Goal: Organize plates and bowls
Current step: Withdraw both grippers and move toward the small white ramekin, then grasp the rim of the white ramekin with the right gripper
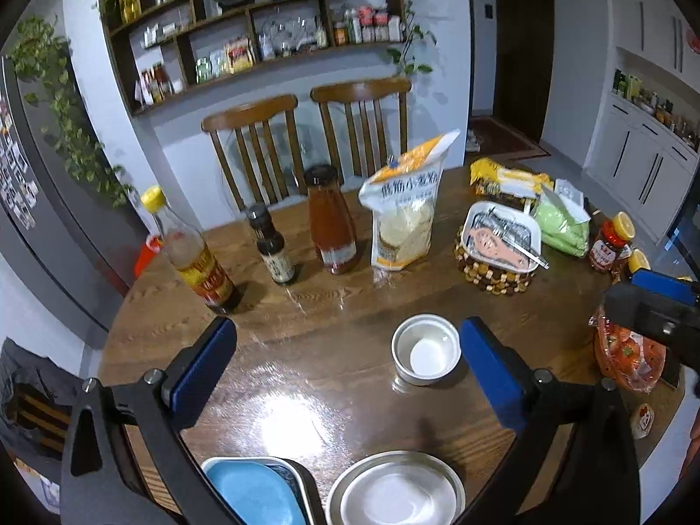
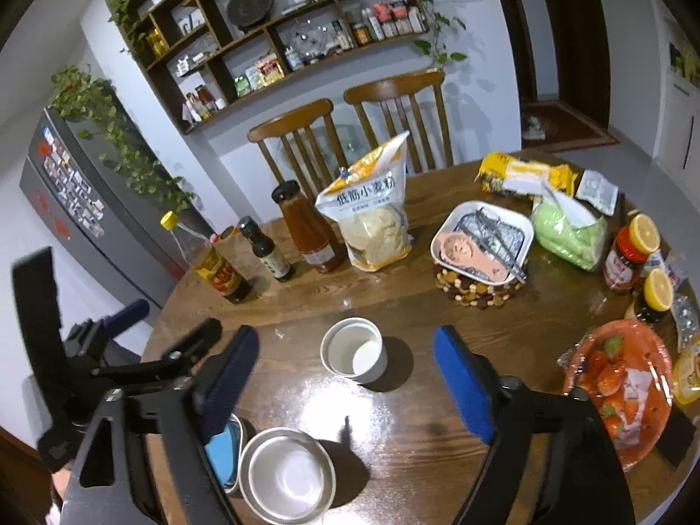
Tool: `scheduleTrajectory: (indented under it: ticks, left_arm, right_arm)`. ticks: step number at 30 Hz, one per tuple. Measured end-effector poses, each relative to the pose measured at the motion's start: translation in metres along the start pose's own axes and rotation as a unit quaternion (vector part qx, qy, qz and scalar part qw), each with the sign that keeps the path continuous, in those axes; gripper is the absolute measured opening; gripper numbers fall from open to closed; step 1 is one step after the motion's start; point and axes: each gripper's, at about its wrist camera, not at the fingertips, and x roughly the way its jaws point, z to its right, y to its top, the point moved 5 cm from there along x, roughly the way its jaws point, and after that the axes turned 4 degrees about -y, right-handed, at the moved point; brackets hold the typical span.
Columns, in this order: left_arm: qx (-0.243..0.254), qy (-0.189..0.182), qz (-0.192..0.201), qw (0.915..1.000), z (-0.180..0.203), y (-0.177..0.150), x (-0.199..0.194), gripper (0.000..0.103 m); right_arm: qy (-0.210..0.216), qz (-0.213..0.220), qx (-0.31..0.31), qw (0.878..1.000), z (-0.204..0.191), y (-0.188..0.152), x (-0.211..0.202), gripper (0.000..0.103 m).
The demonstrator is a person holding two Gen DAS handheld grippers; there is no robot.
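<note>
A small white bowl (image 1: 426,348) (image 2: 354,350) stands upright on the round wooden table (image 1: 306,306). Nearer me sit a wider, shallow white bowl with a metal rim (image 1: 396,492) (image 2: 286,477) and, to its left, a blue plate (image 1: 256,496) (image 2: 223,448) lying in a rectangular dish. My left gripper (image 1: 348,374) hovers above the table, open, with nothing between its blue pads (image 1: 201,376). The small bowl lies beyond its right finger. My right gripper (image 2: 345,383) is also open and holds nothing, with the small bowl just beyond its fingertips.
Three sauce bottles (image 1: 330,223) and a flour bag (image 1: 404,210) line the far side. A white dish of utensils (image 1: 503,236) rests on a beaded trivet. A strawberry tray (image 2: 621,385), a jar and lemon halves (image 2: 643,234) crowd the right edge. Two chairs (image 1: 306,144) stand behind.
</note>
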Motion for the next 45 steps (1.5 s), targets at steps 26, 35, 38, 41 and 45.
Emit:
scheduleTrajectory:
  ticks: [26,35,38,41,45]
  left_arm:
    - [-0.029,0.007,-0.147,0.9887,0.001,-0.052,0.144,0.101]
    - [-0.016,0.002,-0.180,0.9835,0.016,-0.067,0.181,0.087]
    - [-0.013,-0.007,-0.185,0.9826,0.022,-0.070,0.189,0.083]
    - [-0.012,-0.014,-0.191,0.9815,0.025,-0.071,0.197,0.065]
    - [-0.022,-0.026,-0.204,0.9783,0.025,-0.076,0.206,0.048]
  right_arm:
    - [0.021,-0.154,0.060,0.986,0.030,-0.042,0.150,0.084]
    - [0.027,-0.172,0.065,0.983,0.033,-0.050,0.186,0.075]
    - [0.022,-0.176,0.059,0.982,0.034,-0.051,0.194,0.060]
    - [0.022,-0.182,0.055,0.982,0.034,-0.054,0.201,0.048]
    - [0.029,-0.184,0.054,0.981,0.035,-0.055,0.206,0.034]
